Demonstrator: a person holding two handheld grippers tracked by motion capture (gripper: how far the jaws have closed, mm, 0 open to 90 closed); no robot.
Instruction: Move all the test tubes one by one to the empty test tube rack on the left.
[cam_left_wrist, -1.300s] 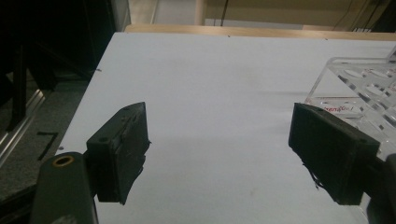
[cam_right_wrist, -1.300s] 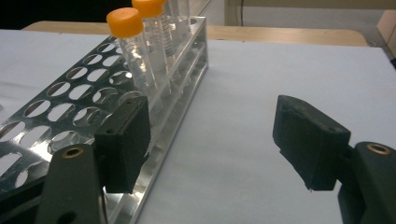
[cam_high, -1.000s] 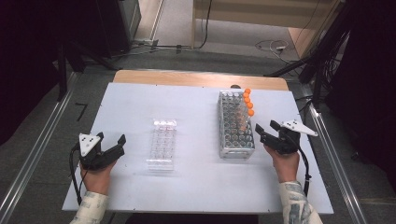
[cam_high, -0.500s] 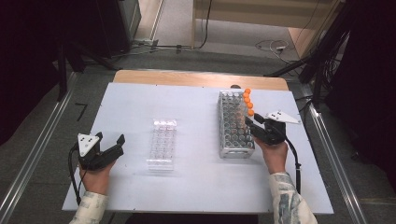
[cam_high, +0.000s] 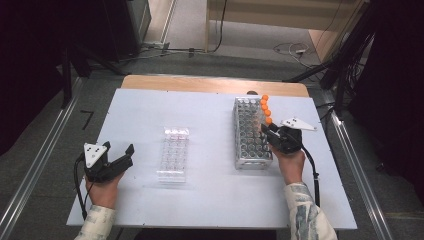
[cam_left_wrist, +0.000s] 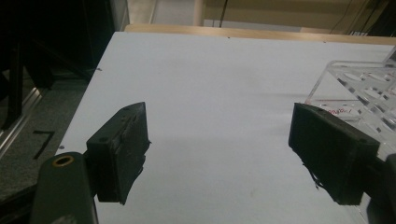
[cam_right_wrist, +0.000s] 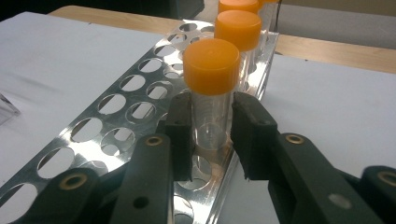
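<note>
Right gripper (cam_right_wrist: 211, 135) just closed on orange-capped tube (cam_right_wrist: 212, 100) (in metal rack (cam_right_wrist: 116, 121)).

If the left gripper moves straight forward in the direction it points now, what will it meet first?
Probably nothing soon: between the open jaws of the left gripper lies bare white table. The clear plastic rack stands off to its right side, likely just outside that line, though depth is unclear.
</note>
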